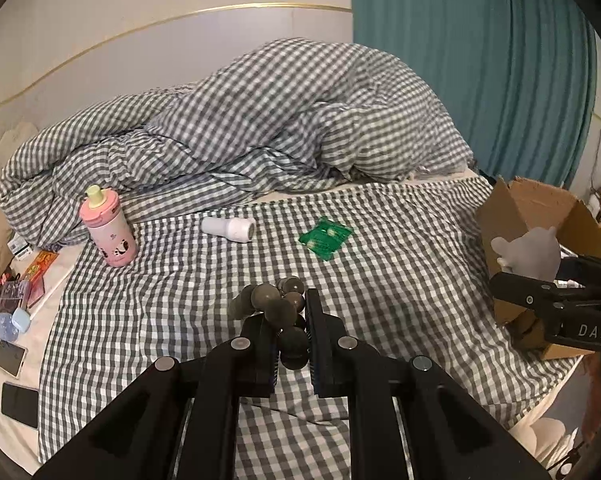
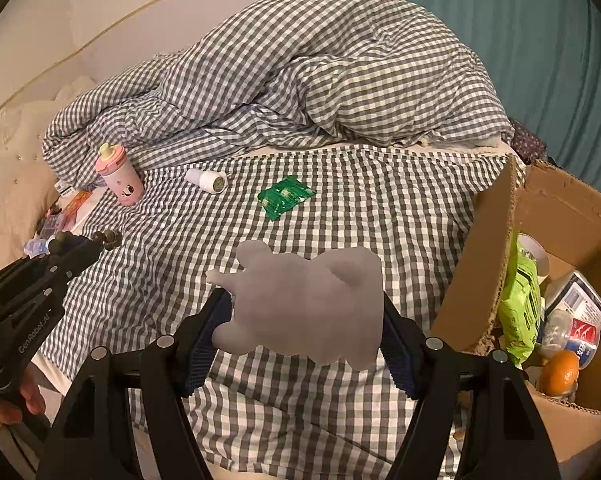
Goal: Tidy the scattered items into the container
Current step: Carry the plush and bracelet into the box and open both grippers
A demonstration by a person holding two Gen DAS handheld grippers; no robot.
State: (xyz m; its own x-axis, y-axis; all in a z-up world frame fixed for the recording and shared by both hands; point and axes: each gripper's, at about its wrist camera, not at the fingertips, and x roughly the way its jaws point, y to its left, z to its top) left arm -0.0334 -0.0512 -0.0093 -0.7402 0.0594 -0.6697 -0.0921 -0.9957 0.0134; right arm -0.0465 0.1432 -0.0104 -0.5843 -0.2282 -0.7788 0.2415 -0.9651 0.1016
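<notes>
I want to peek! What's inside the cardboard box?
Inside the cardboard box are a lime green packet, an orange, a white cup and some cans or tubs. The box's near wall and the pile hide whatever lies underneath.

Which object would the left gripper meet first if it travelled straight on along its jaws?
Probably the white plastic bottle lying on its side on the checked sheet; the left gripper, clamping dark beads, points roughly there, though depth is unclear.
</notes>
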